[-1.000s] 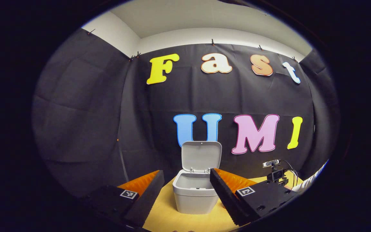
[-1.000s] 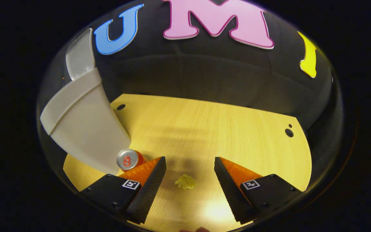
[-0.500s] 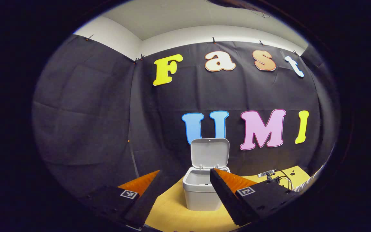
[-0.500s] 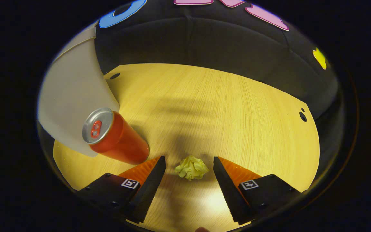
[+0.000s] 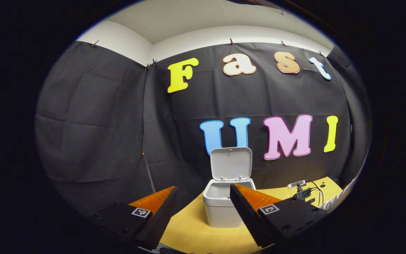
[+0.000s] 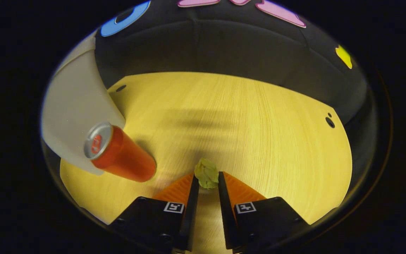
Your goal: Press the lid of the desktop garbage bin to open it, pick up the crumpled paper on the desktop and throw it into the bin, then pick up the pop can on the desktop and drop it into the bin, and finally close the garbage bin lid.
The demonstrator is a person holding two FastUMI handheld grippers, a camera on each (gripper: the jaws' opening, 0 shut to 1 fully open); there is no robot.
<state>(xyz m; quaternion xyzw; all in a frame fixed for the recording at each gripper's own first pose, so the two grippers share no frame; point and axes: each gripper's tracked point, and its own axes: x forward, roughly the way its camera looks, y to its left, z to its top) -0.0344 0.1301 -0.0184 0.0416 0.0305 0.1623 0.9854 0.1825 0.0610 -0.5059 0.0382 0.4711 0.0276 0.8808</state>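
Note:
The grey garbage bin (image 5: 223,206) stands on the wooden desktop (image 5: 196,234) with its lid (image 5: 232,164) raised upright. My left gripper (image 5: 203,206) hangs open in front of it, well back, holding nothing. In the right gripper view, my right gripper (image 6: 207,180) is shut on the yellow-green crumpled paper (image 6: 206,173), which sits between the fingertips low over the desktop (image 6: 259,134). The red pop can (image 6: 118,155) stands upright to the left of that gripper, just in front of the bin (image 6: 74,116).
A small camera with cables (image 5: 300,190) sits on the desktop right of the bin, near a white sleeve (image 5: 344,194). Two cable holes (image 6: 329,121) mark the desktop's far right. Black cloth walls close in the booth behind and beside the desktop.
My right gripper came down over the crumpled paper and its fingers closed on it. My left gripper drew back a little from the bin and stayed open.

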